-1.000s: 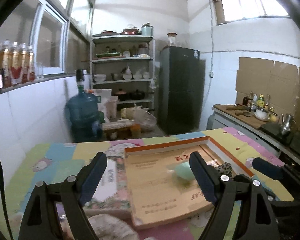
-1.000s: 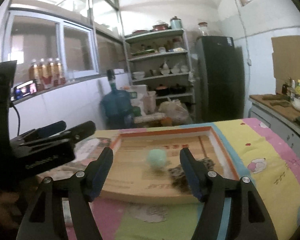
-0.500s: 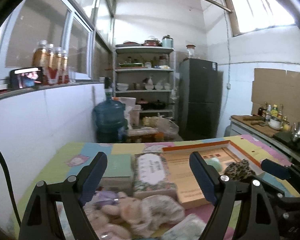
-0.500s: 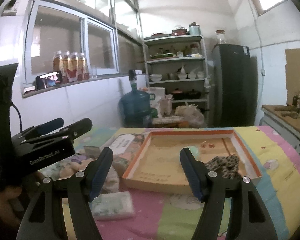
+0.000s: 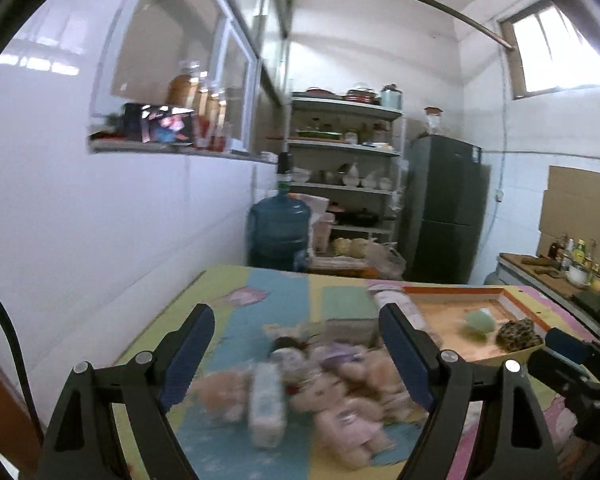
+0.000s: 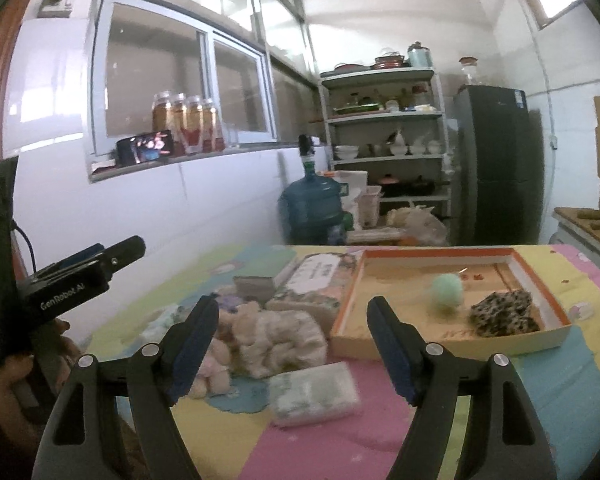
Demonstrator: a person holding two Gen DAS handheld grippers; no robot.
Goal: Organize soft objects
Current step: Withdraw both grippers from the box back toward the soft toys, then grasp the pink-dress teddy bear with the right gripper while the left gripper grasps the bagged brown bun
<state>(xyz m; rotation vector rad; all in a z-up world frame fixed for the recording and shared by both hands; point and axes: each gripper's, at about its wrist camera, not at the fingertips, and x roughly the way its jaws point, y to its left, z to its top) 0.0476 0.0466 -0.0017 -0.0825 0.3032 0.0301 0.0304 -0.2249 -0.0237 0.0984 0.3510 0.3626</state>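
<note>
Water jug (image 6: 315, 207): stood on the floor past the far end of the bench, against the white wall.
Shelf rack (image 6: 384, 120): held bowls, pots and jars on several levels, right of the jug.
Fridge (image 6: 496, 160): dark, tall, just beside the rack.
Window sill (image 6: 180, 160): carried a row of bottles (image 6: 188, 120) with amber liquid and a phone (image 6: 146, 146) with a lit screen.
Side counter (image 5: 540, 268): bore small bottles and a bowl, under cardboard on the wall.

The left gripper (image 6: 86, 276) body reads "GenRobot.AI".
</note>
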